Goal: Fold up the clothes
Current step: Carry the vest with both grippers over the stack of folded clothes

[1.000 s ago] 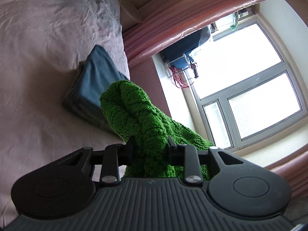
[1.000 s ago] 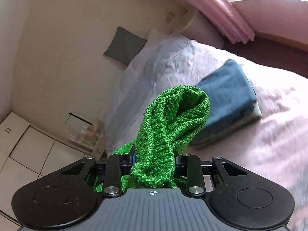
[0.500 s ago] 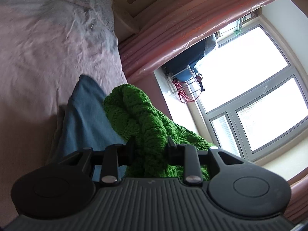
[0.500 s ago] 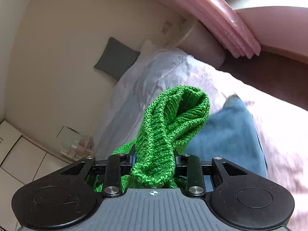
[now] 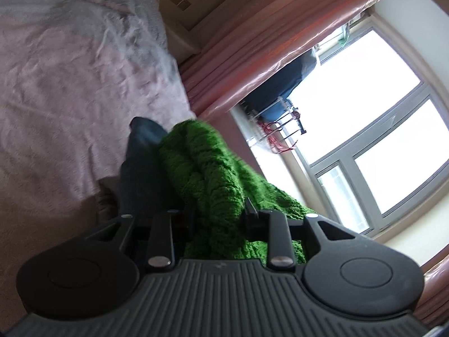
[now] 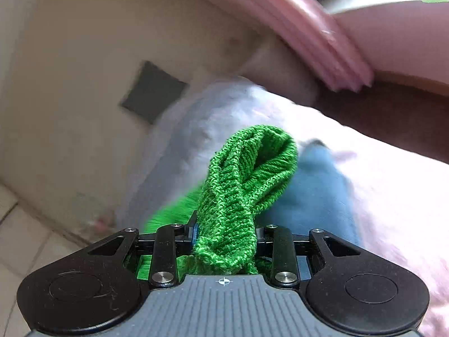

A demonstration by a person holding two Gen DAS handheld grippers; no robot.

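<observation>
I have both my left tongs (image 5: 219,216) and right tongs (image 6: 226,233) clamped on the green knit (image 6: 247,168), which looks soft, floppy and stretchy, so gripping bunched edges seems safest.

Pink curtain (image 5: 252,64) beside a bright window (image 5: 378,140).

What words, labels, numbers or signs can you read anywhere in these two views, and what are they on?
None: no readable text in either view.
The right gripper body carries only a small white crosshair mark, a symbol, not letters.
The left gripper body has a faint mark, too small to read.
The green knit garment, the folded blue clothes and the pink bedsheet show no label or print.
</observation>
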